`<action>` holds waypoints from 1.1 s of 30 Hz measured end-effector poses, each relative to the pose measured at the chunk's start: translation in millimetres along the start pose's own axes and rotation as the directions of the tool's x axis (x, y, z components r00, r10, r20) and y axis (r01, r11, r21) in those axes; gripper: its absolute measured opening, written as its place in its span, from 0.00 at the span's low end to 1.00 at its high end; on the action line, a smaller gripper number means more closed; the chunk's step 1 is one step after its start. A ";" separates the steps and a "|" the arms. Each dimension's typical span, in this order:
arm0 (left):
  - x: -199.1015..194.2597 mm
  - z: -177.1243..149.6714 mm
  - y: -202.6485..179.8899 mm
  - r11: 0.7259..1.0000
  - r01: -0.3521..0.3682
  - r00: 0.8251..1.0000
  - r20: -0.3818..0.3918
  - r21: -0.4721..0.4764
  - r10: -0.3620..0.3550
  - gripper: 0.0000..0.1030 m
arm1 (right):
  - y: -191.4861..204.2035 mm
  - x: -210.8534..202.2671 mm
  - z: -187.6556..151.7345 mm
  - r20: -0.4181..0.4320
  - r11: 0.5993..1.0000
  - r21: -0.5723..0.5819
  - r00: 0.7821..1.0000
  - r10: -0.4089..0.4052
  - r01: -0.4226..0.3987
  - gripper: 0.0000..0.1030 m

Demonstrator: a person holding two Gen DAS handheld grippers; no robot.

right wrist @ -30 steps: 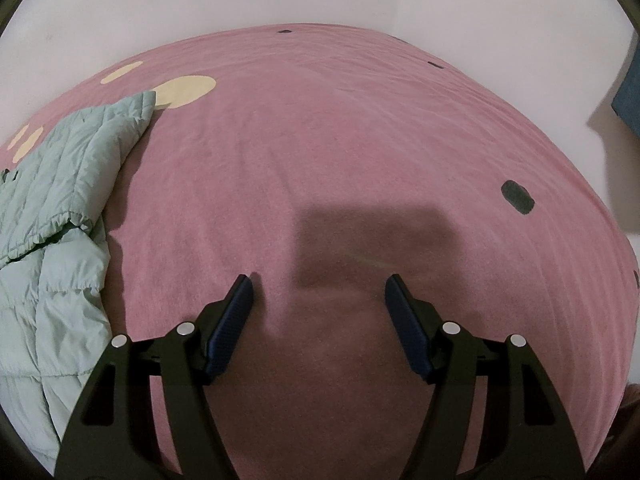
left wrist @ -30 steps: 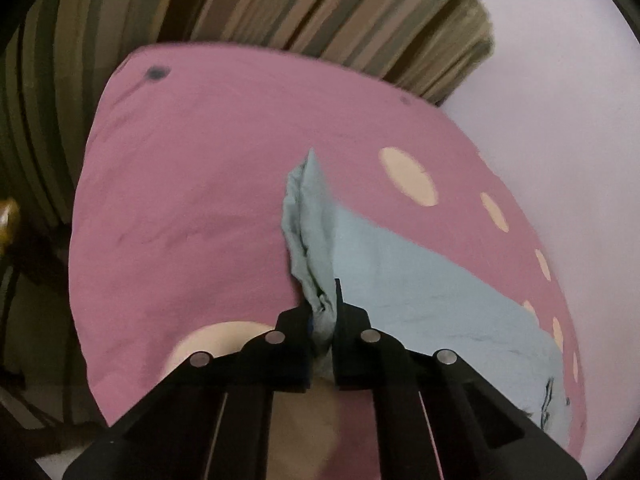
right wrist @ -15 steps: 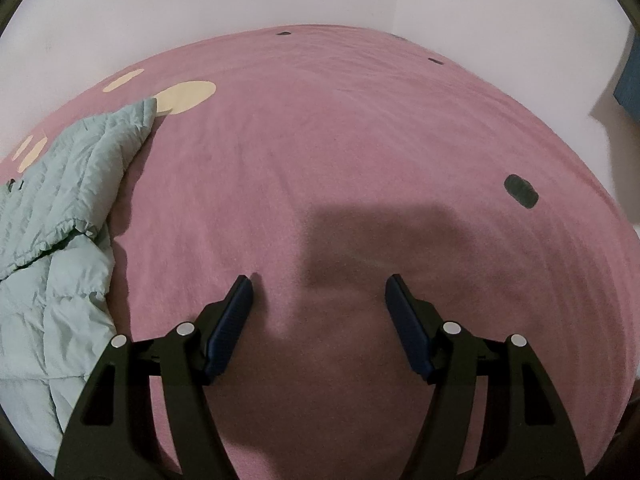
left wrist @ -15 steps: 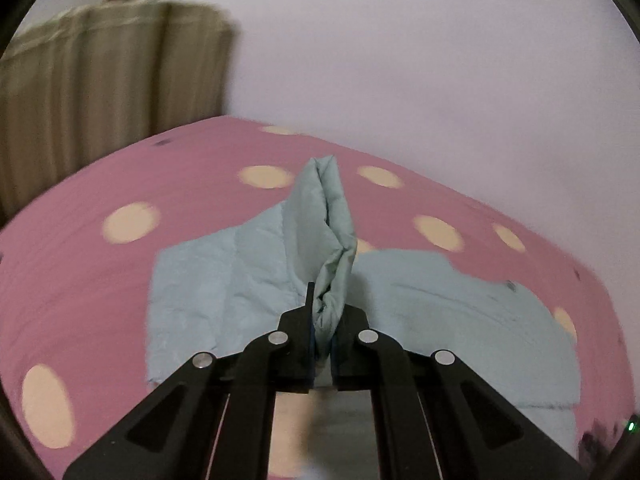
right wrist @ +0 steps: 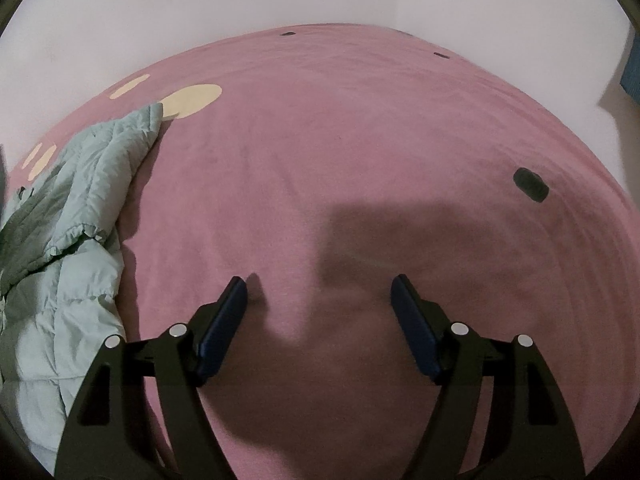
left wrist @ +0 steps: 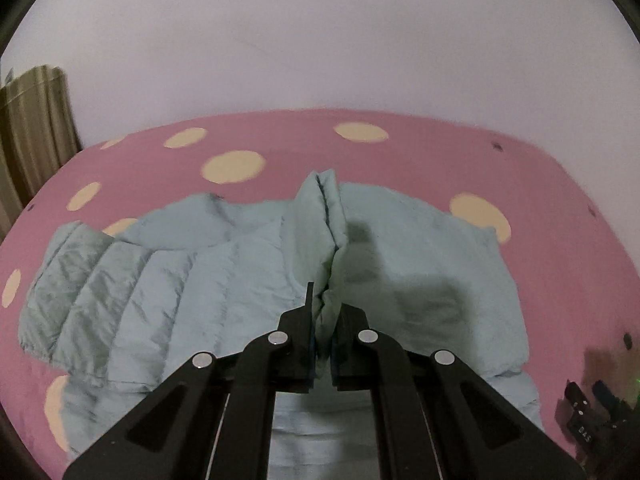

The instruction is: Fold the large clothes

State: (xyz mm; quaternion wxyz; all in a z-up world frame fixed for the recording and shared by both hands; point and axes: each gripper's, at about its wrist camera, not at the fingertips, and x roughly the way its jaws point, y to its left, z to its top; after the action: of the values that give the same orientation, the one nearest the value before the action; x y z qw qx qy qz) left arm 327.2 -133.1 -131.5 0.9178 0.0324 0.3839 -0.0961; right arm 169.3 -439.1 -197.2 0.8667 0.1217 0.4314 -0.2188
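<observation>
In the left wrist view, the black two-finger left gripper (left wrist: 323,312) fills the bottom centre of the frame, its jaws pressed together on a raised fold of the pale mint-green quilted puffer jacket (left wrist: 168,280). The pinched fold stands up from the jaws as a ridge running toward the middle of the frame. The rest of the jacket lies spread on the pink bedspread with cream polka dots (left wrist: 400,152), a quilted panel reaching to the left edge of the frame and a smoother part to the right, shaded by the gripper's shadow. At the lower right corner the dark tips of the right gripper (left wrist: 592,396) show, blurred. Beyond the bed, a plain pale wall (left wrist: 320,40) fills the upper frame, and an olive-brown striped curtain (left wrist: 32,120) hangs at the left edge.

In the right wrist view, the black right gripper with dark blue pads (right wrist: 318,300) sits at the bottom, its jaws wide apart and opening, with only bare bedspread between them. The jacket is bunched at the left edge of the frame, clear of this gripper. Farther up to the right, a small dark patch (right wrist: 530,184) marks the pink cloth, and the wall closes the top.
</observation>
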 end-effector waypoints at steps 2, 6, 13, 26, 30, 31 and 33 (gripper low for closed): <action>12.0 -4.0 -15.9 1.000 0.007 1.000 -0.023 0.025 -0.006 0.04 | 1.2 0.2 -0.1 -0.001 1.000 -0.001 1.000 -0.001 0.001 0.73; 22.1 -17.5 -56.7 0.999 0.022 0.997 -0.078 0.047 -0.018 0.05 | 1.3 0.4 0.4 -0.001 1.000 0.002 1.000 0.003 -0.003 0.74; -12.9 -17.8 -68.3 0.989 0.110 0.992 -0.075 0.097 -0.103 0.51 | 1.8 -1.2 -0.8 -0.001 1.000 0.002 1.000 -0.001 0.001 0.74; -101.1 -43.9 152.5 0.979 -0.176 0.981 0.065 -0.108 0.183 0.62 | 14.1 -46.6 18.0 0.043 0.999 0.037 0.999 0.020 -0.022 0.73; -94.1 -56.3 222.7 0.940 -0.235 0.970 0.007 -0.248 0.245 0.62 | 69.6 -71.1 43.3 0.053 0.977 -0.021 0.976 0.211 -0.210 0.73; -92.7 -57.7 231.1 0.934 -0.243 0.968 0.001 -0.263 0.252 0.62 | 88.6 -69.8 48.1 0.037 0.969 -0.049 0.969 0.243 -0.241 0.73; -89.0 -61.1 248.0 0.922 -0.260 0.963 -0.012 -0.286 0.268 0.62 | 123.6 -61.6 55.0 0.003 0.955 -0.100 0.959 0.282 -0.280 0.73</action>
State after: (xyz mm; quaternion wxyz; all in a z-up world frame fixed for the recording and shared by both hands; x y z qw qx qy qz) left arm 273.3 131.3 -114.7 0.9225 -0.0499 0.3734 0.0840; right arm 234.6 -336.1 -112.2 0.8976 0.1370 0.4127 -0.0726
